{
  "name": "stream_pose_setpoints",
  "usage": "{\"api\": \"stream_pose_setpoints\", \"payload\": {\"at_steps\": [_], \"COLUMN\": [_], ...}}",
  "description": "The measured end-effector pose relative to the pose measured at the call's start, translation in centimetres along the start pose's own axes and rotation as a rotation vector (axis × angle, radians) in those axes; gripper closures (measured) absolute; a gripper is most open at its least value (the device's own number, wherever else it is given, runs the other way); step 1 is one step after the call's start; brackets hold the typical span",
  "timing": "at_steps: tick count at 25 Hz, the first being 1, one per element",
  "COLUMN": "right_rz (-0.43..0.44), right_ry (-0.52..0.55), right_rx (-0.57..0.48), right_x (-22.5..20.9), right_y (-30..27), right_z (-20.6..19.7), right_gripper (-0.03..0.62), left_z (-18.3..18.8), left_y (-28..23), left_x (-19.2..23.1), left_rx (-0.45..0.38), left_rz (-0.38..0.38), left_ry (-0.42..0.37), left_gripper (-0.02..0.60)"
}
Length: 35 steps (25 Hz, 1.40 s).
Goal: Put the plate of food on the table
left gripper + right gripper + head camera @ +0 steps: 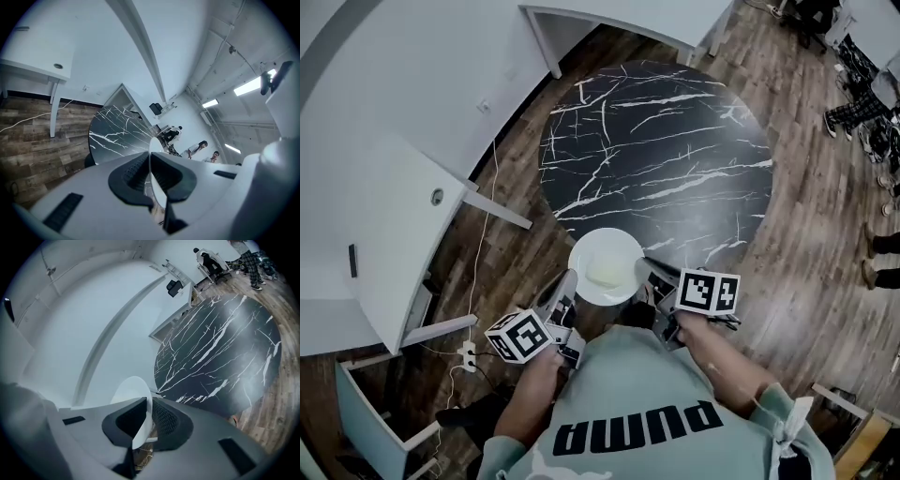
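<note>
Plate (605, 267) overlaps round black marble table (675, 141), wood floor (825, 206) around.

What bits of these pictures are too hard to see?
Food on the round white plate: head view, too pale and small to name.
Plate's top: both gripper views, nearly edge-on, jaws cover part.
Gap between plate and black marble table: head view, looking down hides it.

The left gripper (151, 171) has its jaws clamped on the plate (157, 183) — seen edge-on — black marble table (117, 129) beyond.
</note>
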State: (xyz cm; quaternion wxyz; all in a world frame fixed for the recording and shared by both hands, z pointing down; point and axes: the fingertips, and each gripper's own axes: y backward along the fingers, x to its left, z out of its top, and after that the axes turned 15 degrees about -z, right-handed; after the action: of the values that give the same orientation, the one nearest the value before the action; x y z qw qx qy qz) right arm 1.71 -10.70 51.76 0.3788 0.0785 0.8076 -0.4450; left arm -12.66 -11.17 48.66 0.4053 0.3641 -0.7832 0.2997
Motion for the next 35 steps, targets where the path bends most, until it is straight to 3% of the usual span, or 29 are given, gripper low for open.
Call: {"api": "stream_pose_setpoints", "payload": {"at_steps": [14,22,35], "right_rz": [-0.025,-0.098,-0.245], "right_ry": [-0.062,-0.117,-0.223], "right_rx": [-0.067,-0.116,-0.175], "right_x": [-4.4,-6.7,-8.7], "right_y": [-1.0,-2.9,-9.7], "right_z": [7.2,9.9,12.8], "right_gripper": [0.551,0.551,0.551], "left_z": [1.7,2.5,6.3], "left_y": [-9.4,-14.2,-20.3], "left_x": [0.7,3.8,10.3], "left_rx": [0.092,0.224,0.410], "left_rz": [0.000,0.000,-0.074], "left_ry": [-0.050,-0.070,-0.080], "left_gripper": [0.558,0.549,0.549]}}
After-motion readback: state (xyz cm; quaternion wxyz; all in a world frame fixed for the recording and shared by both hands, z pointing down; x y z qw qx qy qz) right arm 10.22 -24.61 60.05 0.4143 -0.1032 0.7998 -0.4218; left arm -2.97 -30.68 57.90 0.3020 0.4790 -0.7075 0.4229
